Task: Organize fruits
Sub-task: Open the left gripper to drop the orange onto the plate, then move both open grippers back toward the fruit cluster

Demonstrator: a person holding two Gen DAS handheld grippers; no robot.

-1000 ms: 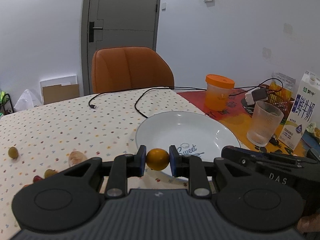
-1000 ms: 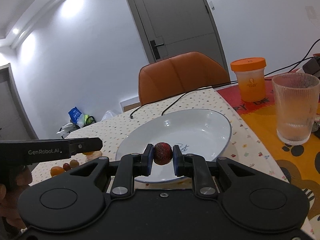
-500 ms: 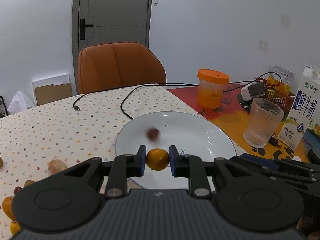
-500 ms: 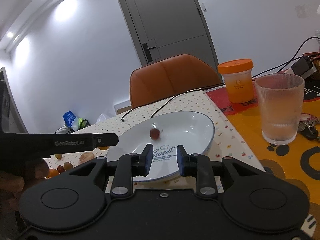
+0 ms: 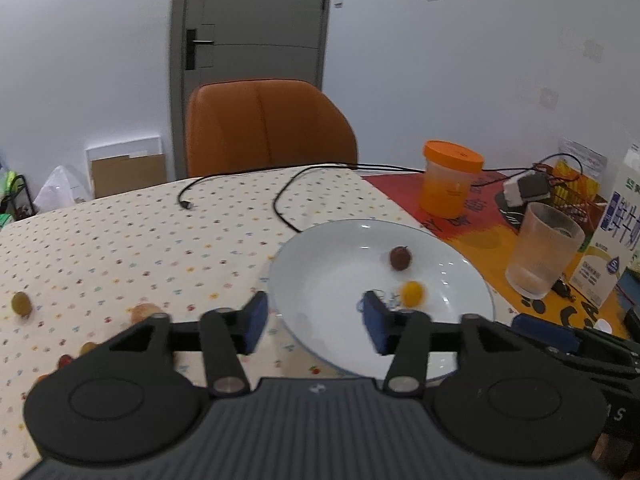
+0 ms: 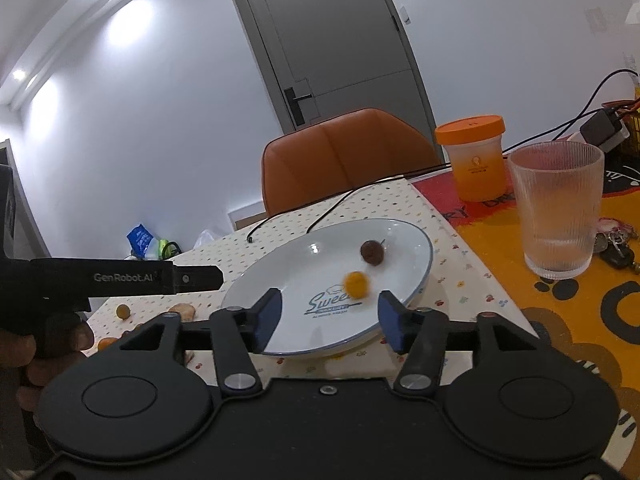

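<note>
A white plate (image 5: 320, 272) (image 6: 416, 248) sits on the dotted tablecloth and holds two fruits. One is a dark red fruit (image 5: 400, 257) (image 6: 372, 252), the other a small blurred orange fruit (image 5: 412, 293) (image 6: 357, 284). My left gripper (image 5: 314, 326) is open at the plate's near rim, nothing between its fingers. Open too, my right gripper (image 6: 329, 318) hangs over the plate's front edge. Several small fruits lie on the cloth at the left: a green one (image 5: 21, 304), a pale one (image 5: 143, 313), an orange one (image 6: 122, 311).
A ribbed glass (image 5: 542, 250) (image 6: 557, 208), an orange-lidded jar (image 5: 450, 178) (image 6: 475, 158) and a milk carton (image 5: 612, 236) stand right of the plate. Black cables (image 5: 288, 200) cross the cloth. An orange chair (image 5: 268, 128) is behind the table. A hand (image 6: 36, 352) holds the left gripper.
The left gripper opened and dropped the orange fruit onto the plate, where it is rolling. The right gripper, which let go of the dark red fruit earlier, has opened wider.
</note>
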